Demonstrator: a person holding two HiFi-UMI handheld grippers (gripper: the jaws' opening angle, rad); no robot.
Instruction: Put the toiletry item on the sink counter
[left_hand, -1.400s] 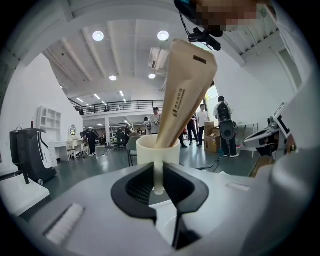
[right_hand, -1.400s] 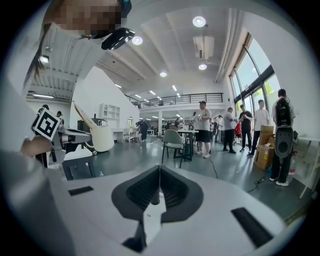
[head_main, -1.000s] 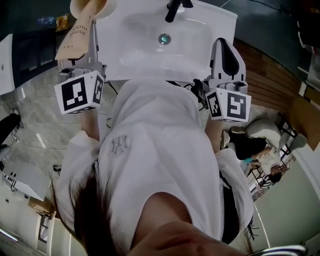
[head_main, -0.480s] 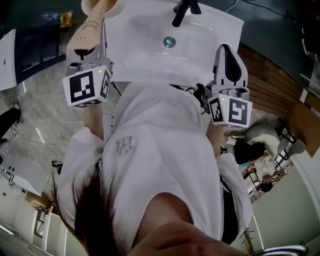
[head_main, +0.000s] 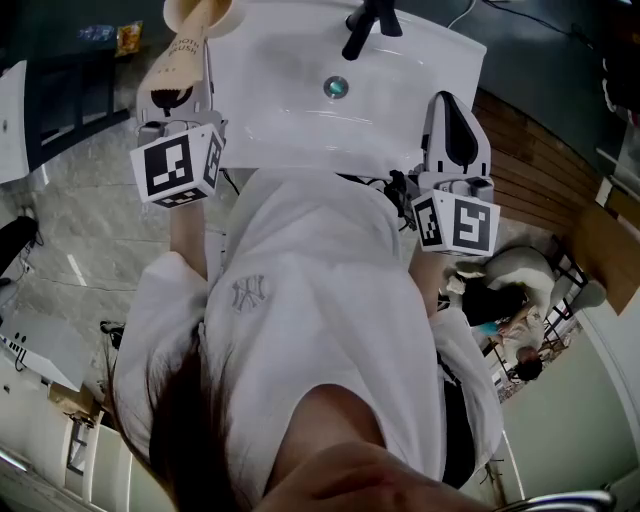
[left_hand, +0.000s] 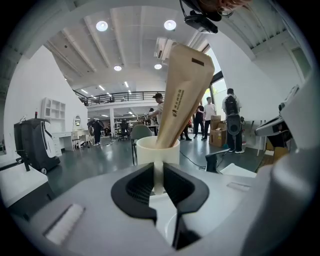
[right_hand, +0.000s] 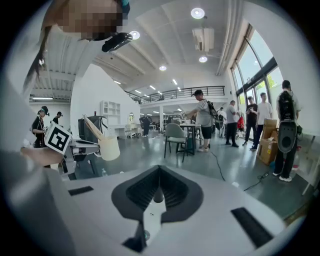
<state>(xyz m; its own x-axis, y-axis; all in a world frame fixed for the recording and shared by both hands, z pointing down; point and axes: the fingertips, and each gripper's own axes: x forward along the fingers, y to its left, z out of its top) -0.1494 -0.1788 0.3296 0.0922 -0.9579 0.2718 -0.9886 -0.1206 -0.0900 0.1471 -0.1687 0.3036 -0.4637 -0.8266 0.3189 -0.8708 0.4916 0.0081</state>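
Left hand-held gripper (left_hand: 158, 175) was clamped on a white cup (left_hand: 157, 150), its jaws pressed on a narrow white part of the cup that ran between them; out of the cup stood a tan paper toothbrush sleeve (left_hand: 182, 95), tilted to the right in the left gripper view. Right hand-held gripper (right_hand: 156, 192) had its jaws brought together on nothing; it was raised on the person's right side, near the front right corner of the sink.

Beyond the grippers, in the head view, lay the white sink desk (head_main: 440, 50) with its basin, a round drain (head_main: 335, 88) in the middle and a black faucet (head_main: 365, 25) at the back; the cup showed at the far left corner of that desk, up in the air in the gripper's hold, and whether it hung over the rim or just beside it could not be told.

As a judgement: the carrying looked nearly done, for the toiletry item was at the sink; the placing was not yet done; what was left was to bring the cup over a flat part of the desk, lower it until it stood, and let the jaws part.

Counted: two hand-held grippers; one cup; one toothbrush sleeve; one sink desk; one faucet; one drain.
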